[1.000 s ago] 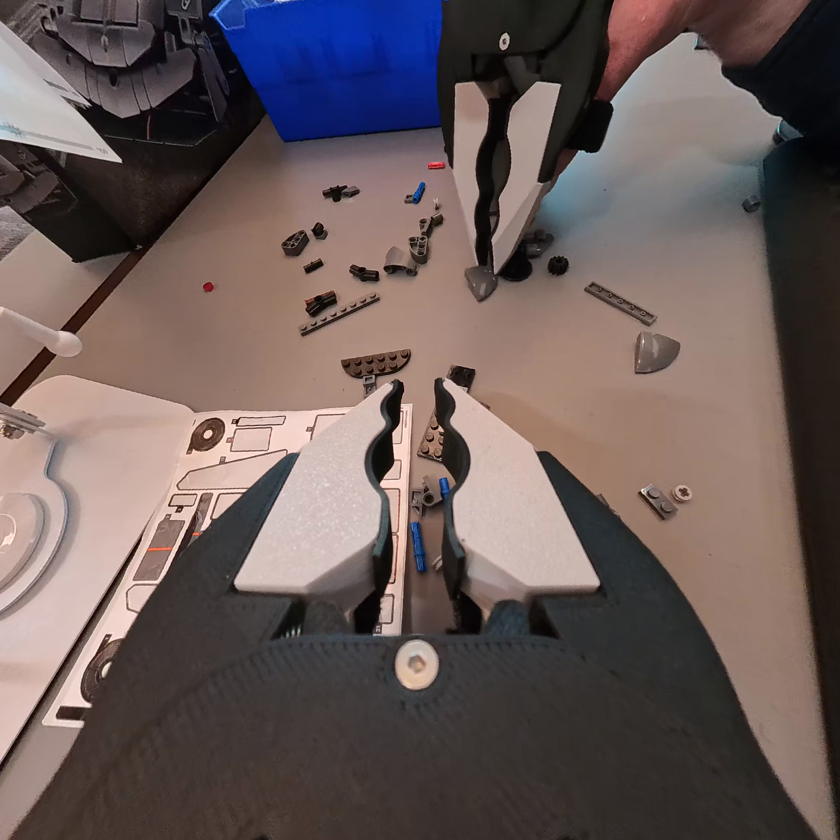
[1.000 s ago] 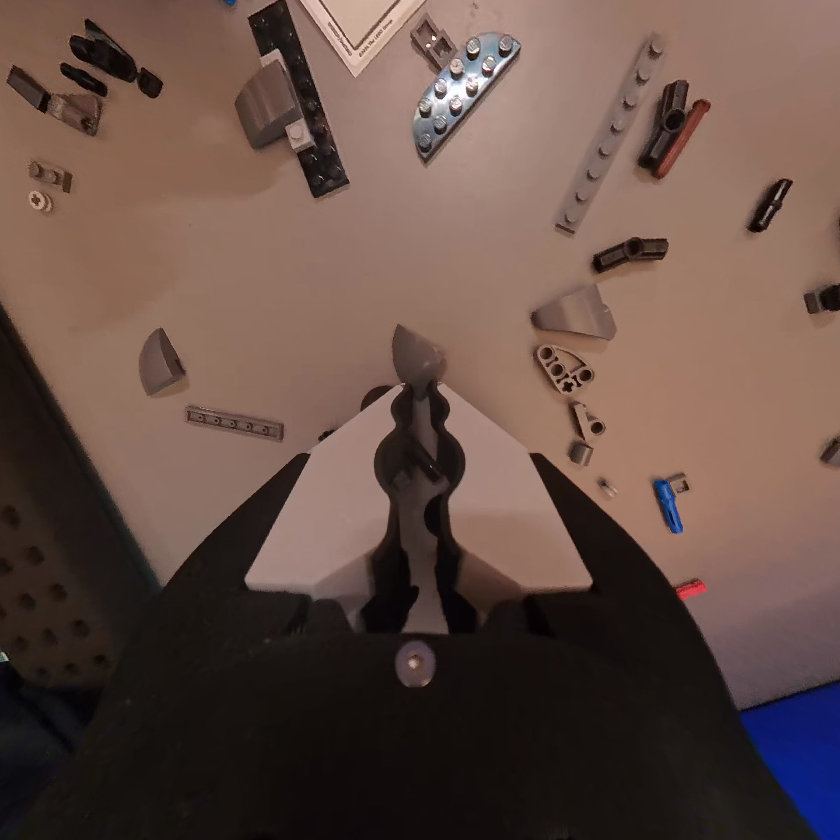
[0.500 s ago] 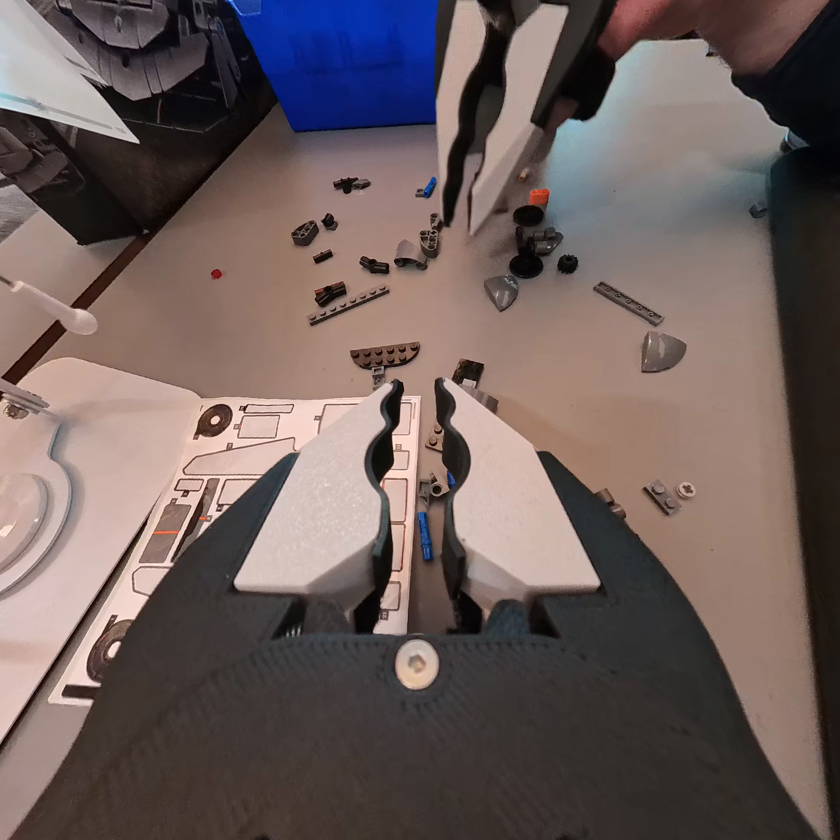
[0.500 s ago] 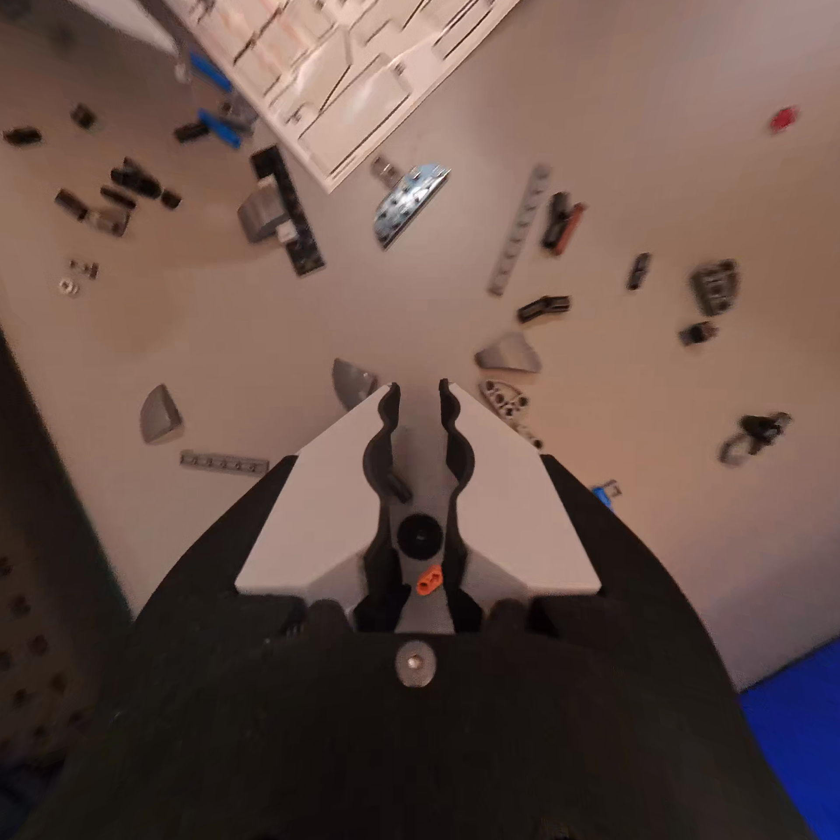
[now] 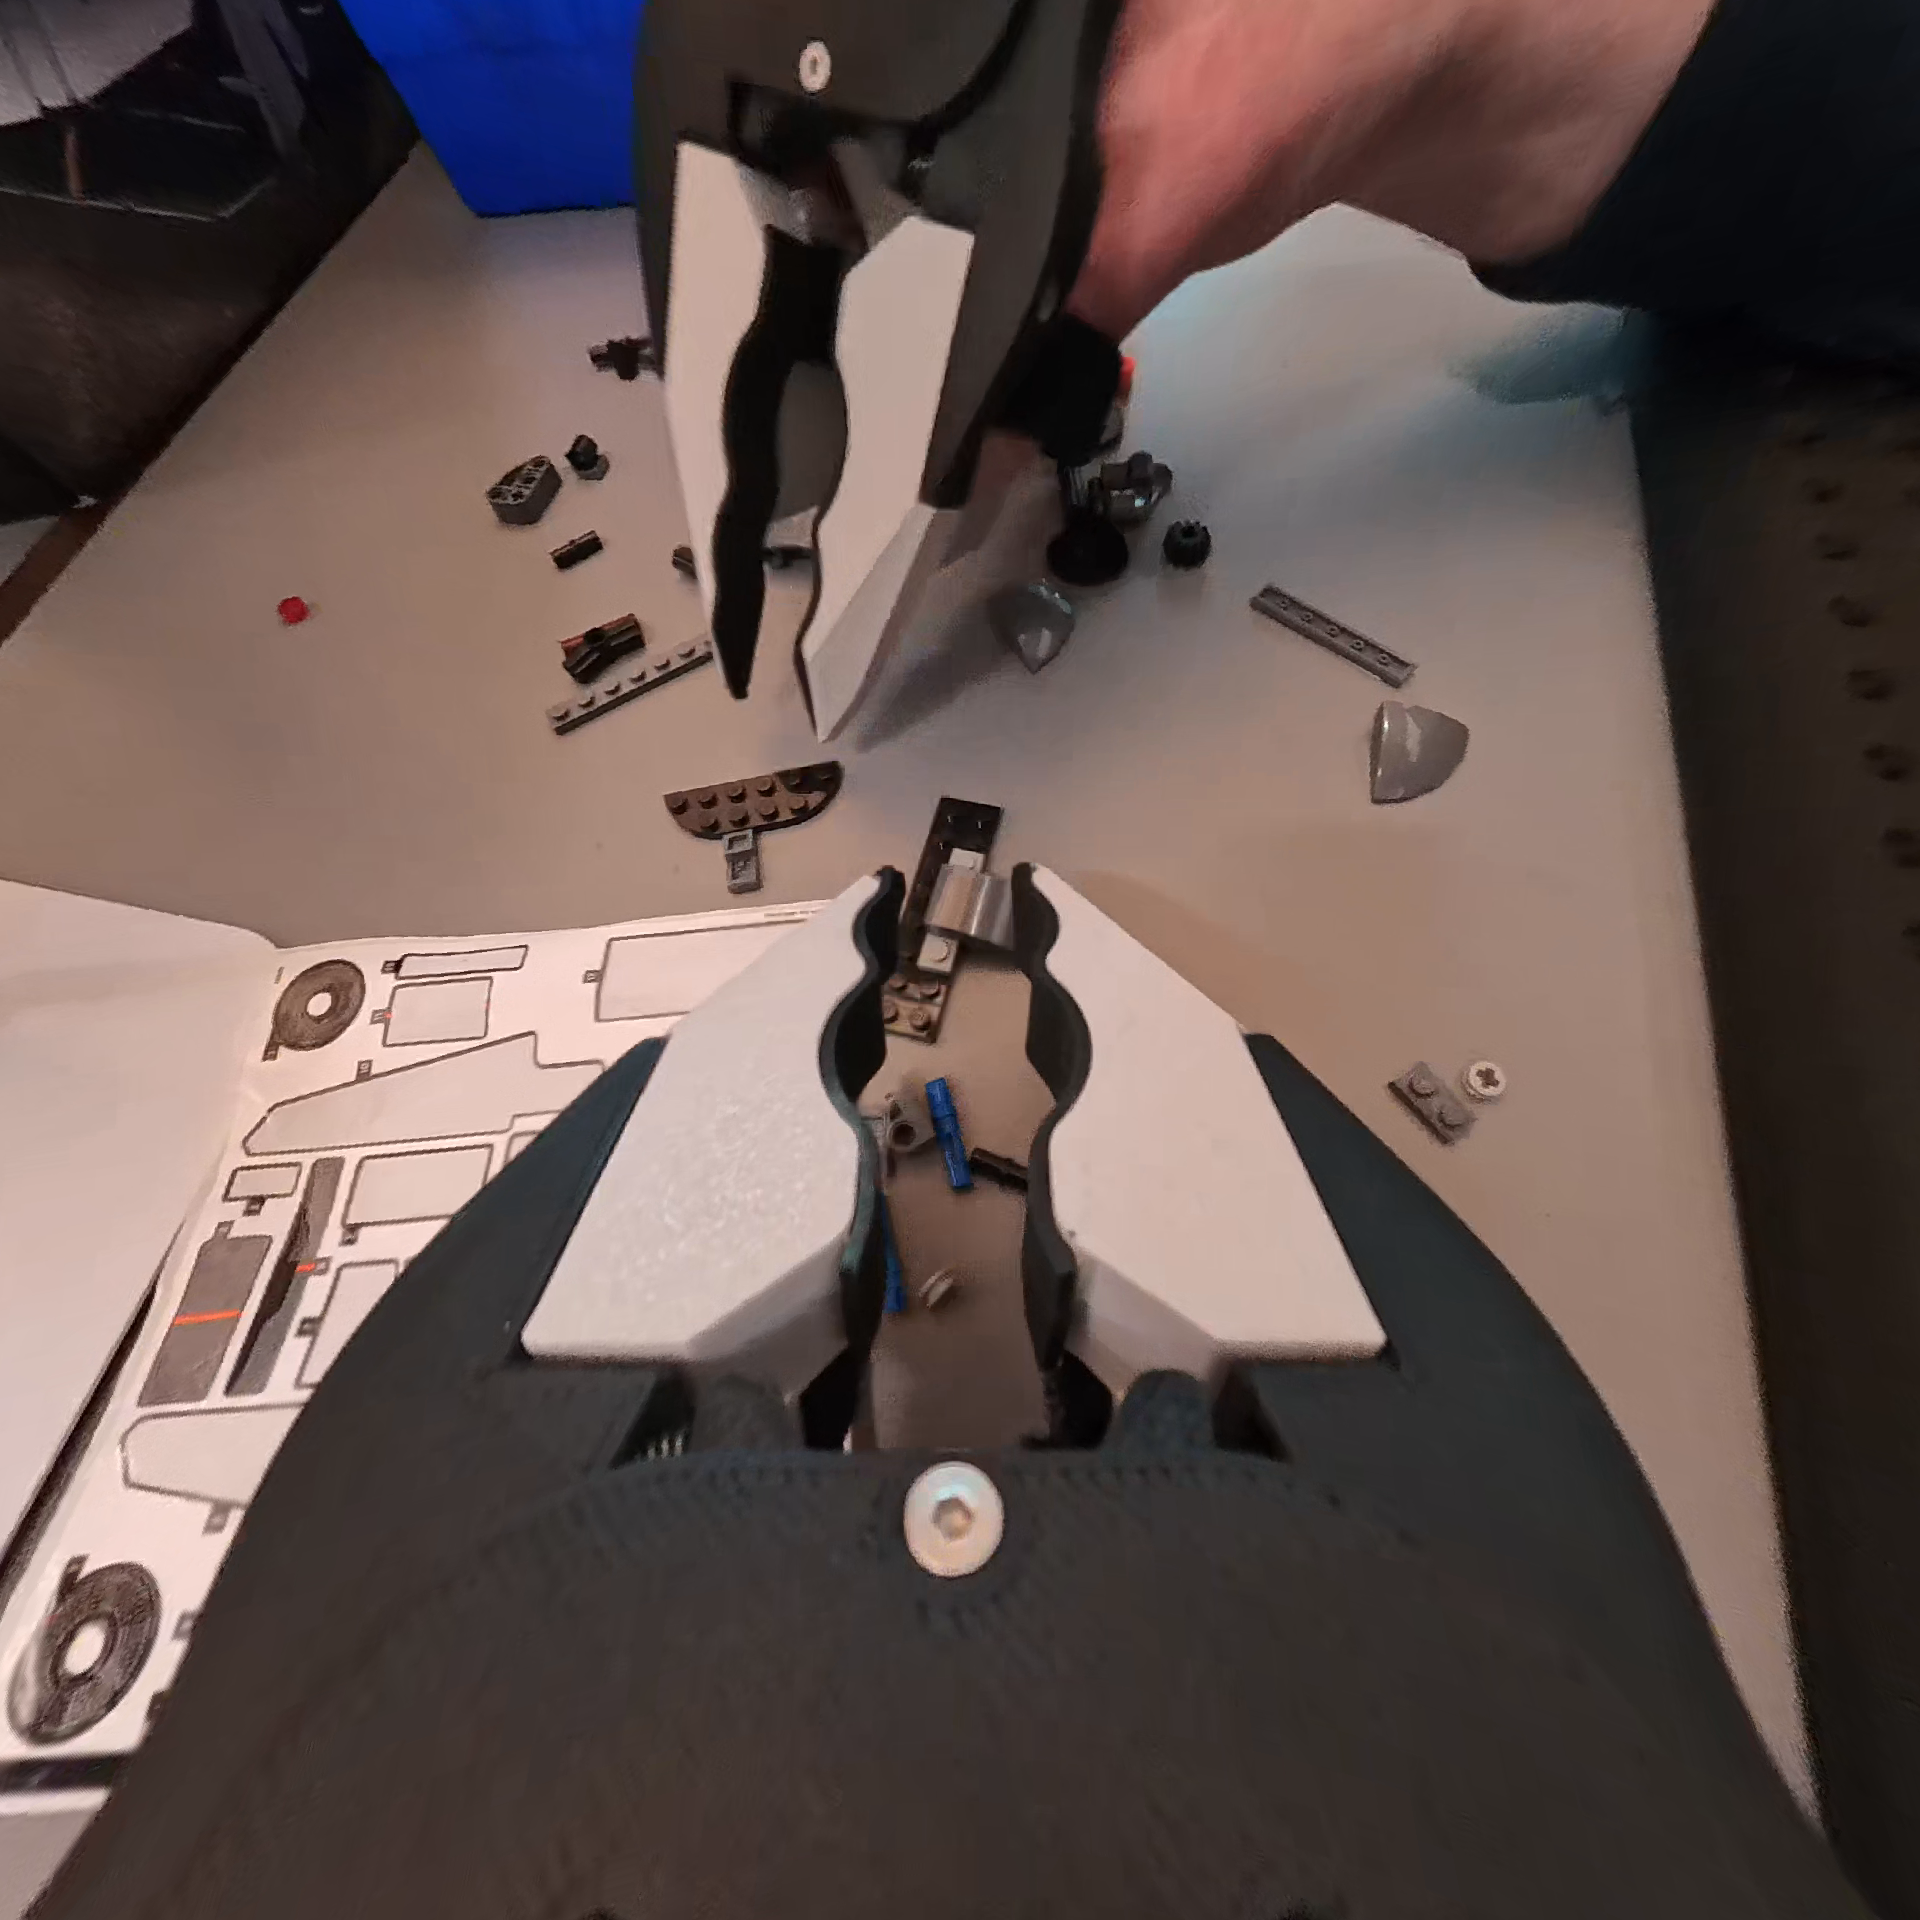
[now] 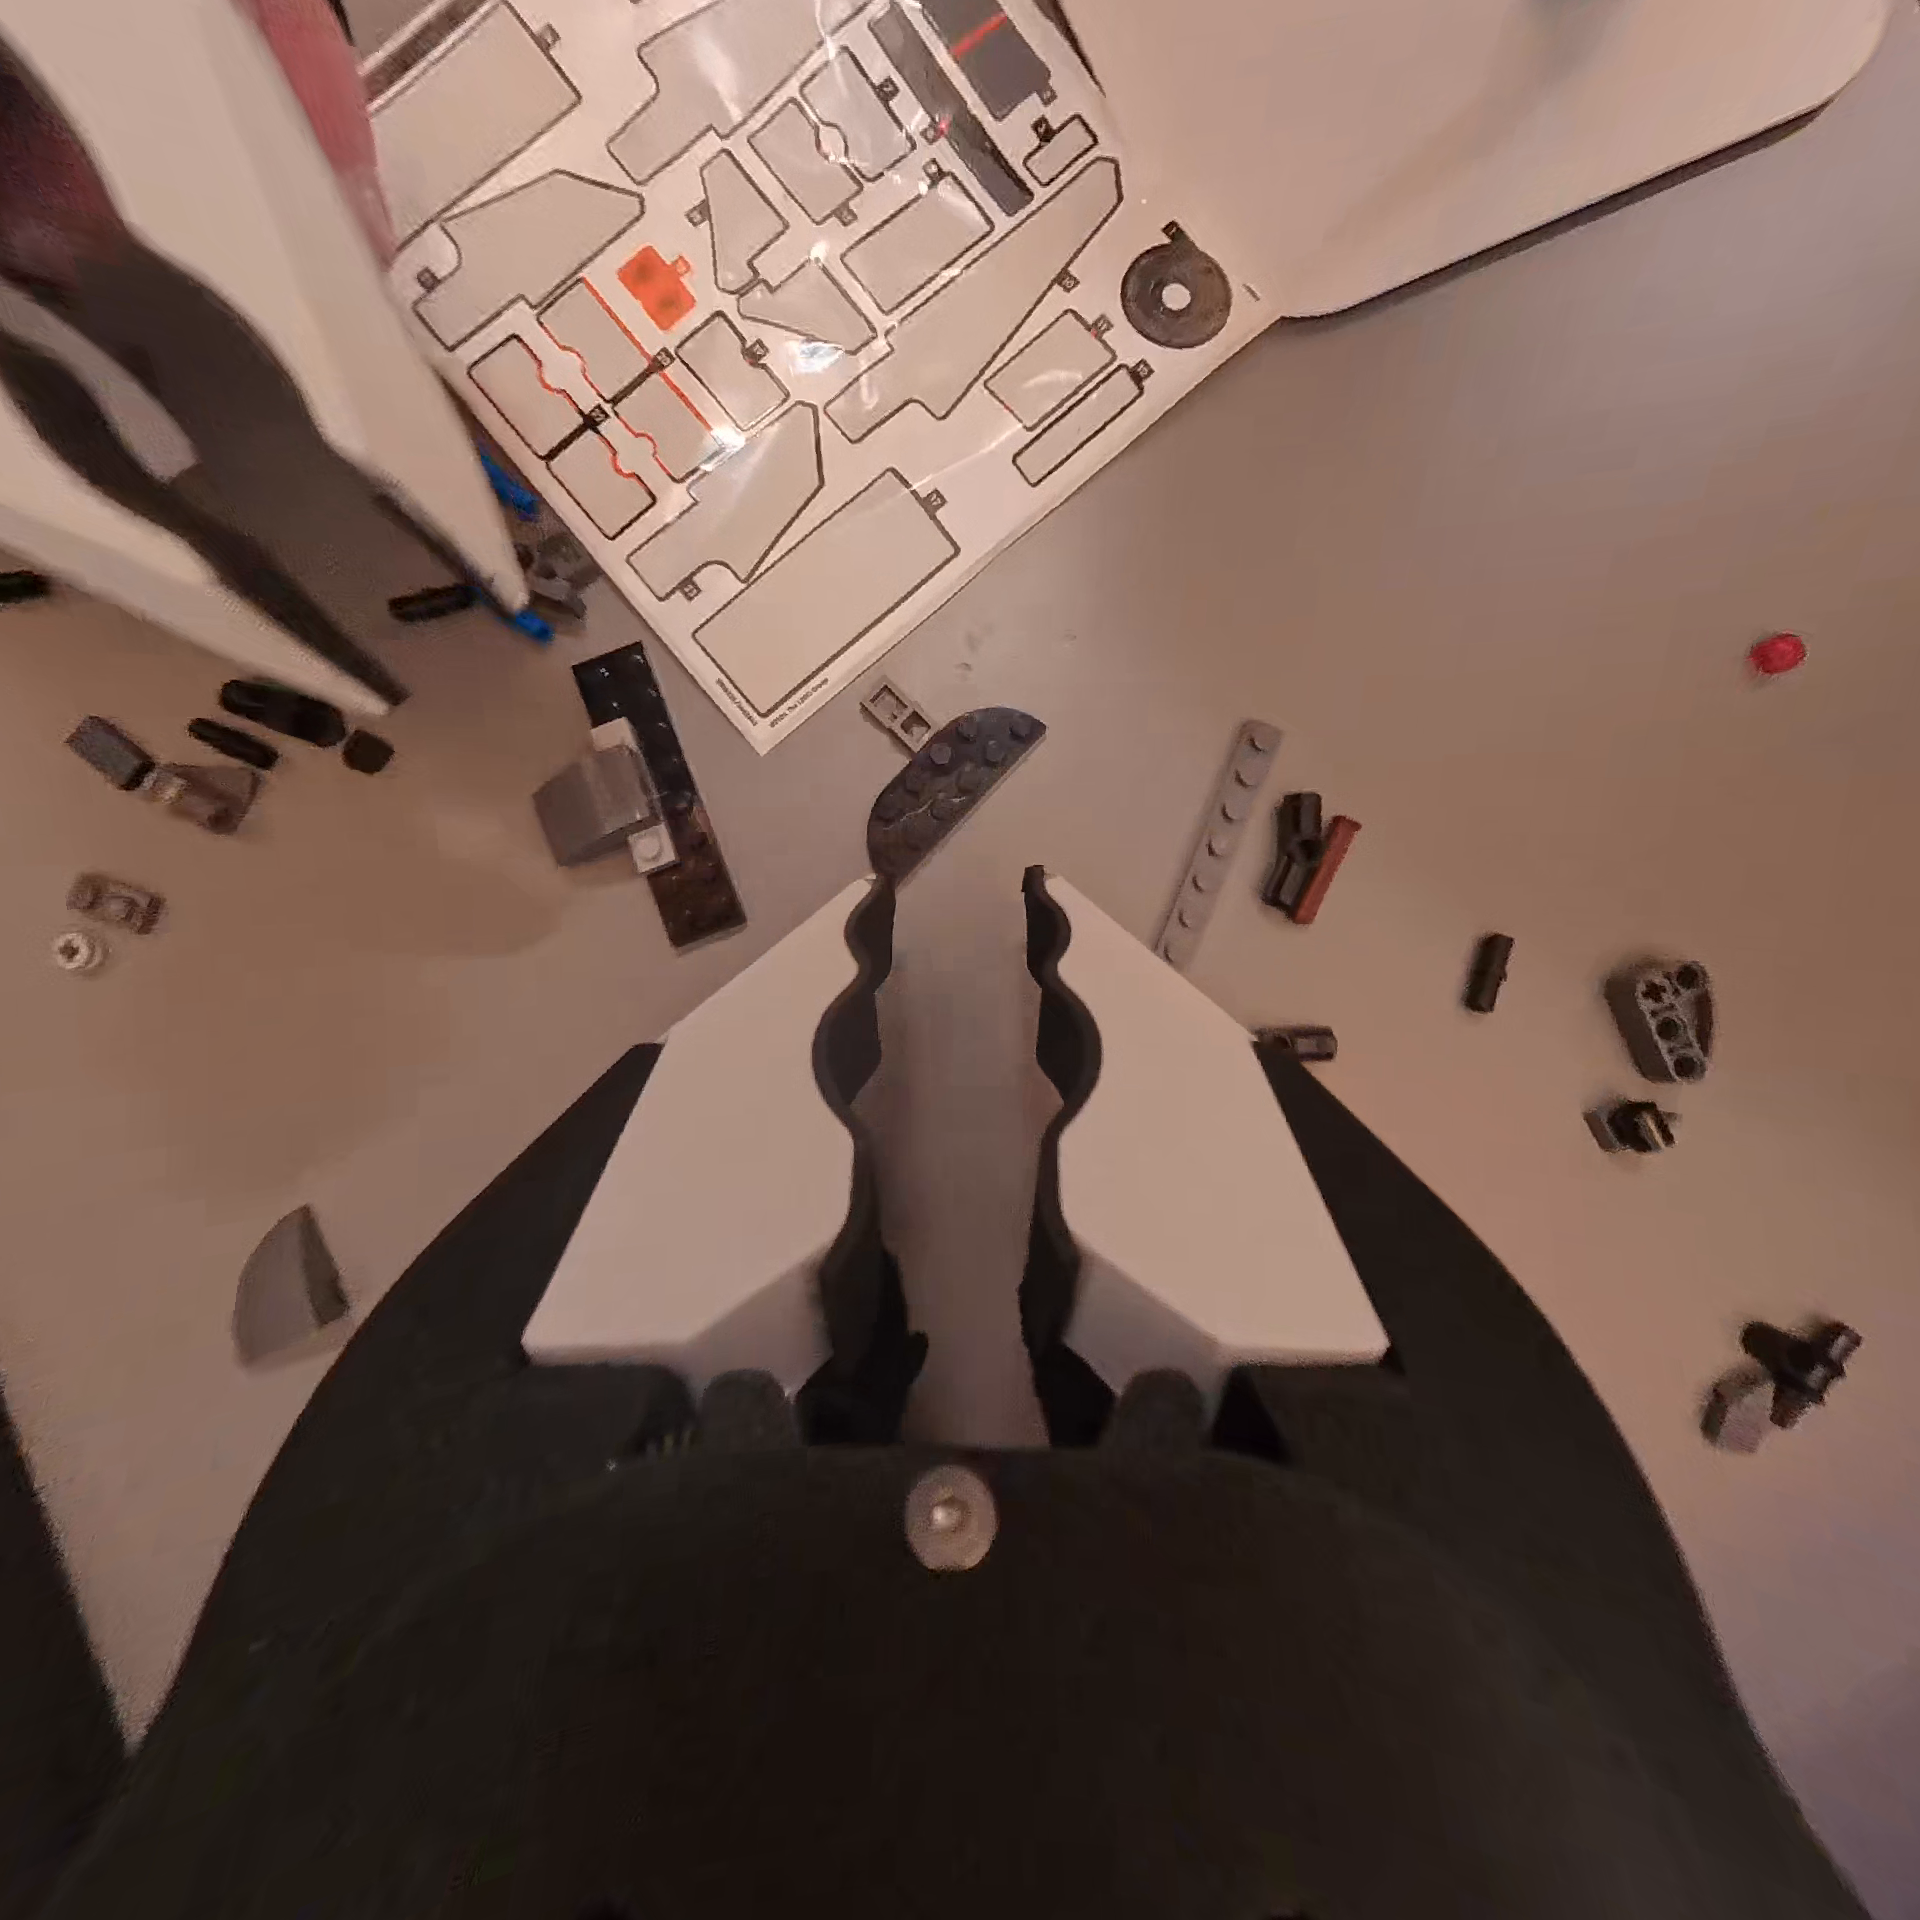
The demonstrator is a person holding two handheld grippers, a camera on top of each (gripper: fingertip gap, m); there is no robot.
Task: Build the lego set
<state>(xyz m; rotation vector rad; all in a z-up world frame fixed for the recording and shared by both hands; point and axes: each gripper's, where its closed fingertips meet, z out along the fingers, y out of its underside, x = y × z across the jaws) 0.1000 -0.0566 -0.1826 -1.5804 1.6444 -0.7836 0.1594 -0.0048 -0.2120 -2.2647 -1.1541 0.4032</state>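
My left gripper (image 5: 954, 883) is open and empty. It hovers low over a black long plate (image 5: 961, 821) that carries a grey curved brick (image 5: 971, 899), with small blue pins (image 5: 948, 1127) showing between its fingers. My right gripper (image 5: 774, 696) is open and empty, held above the table beyond a dark half-round plate (image 5: 753, 800). In the right wrist view its fingertips (image 6: 956, 883) are just short of that half-round plate (image 6: 951, 779). The left gripper (image 6: 447, 649) shows blurred at the upper left there, near the black plate (image 6: 665, 810).
A sticker sheet (image 6: 779, 364) lies on a white board (image 6: 1455, 156). Loose parts lie scattered: two grey wedges (image 5: 1034, 629) (image 5: 1413, 753), a long grey plate (image 6: 1221, 831), a red stud (image 6: 1777, 655), black connectors. A blue bin (image 5: 540, 104) stands at the back. A dark surface (image 5: 1787, 831) borders the right. Tip to tip, the grippers are about 9 centimeters apart. My left tips are about 25 centimeters from the red stud (image 6: 1777, 655), my right tips only 15 centimeters. My left wrist view (image 5: 295, 609) looks at it from another angle.
My right gripper let go of the grey wedge, opened, lifted and swung toward the sticker sheet and half-round plate. My left gripper opened wider and moved forward over the black plate.
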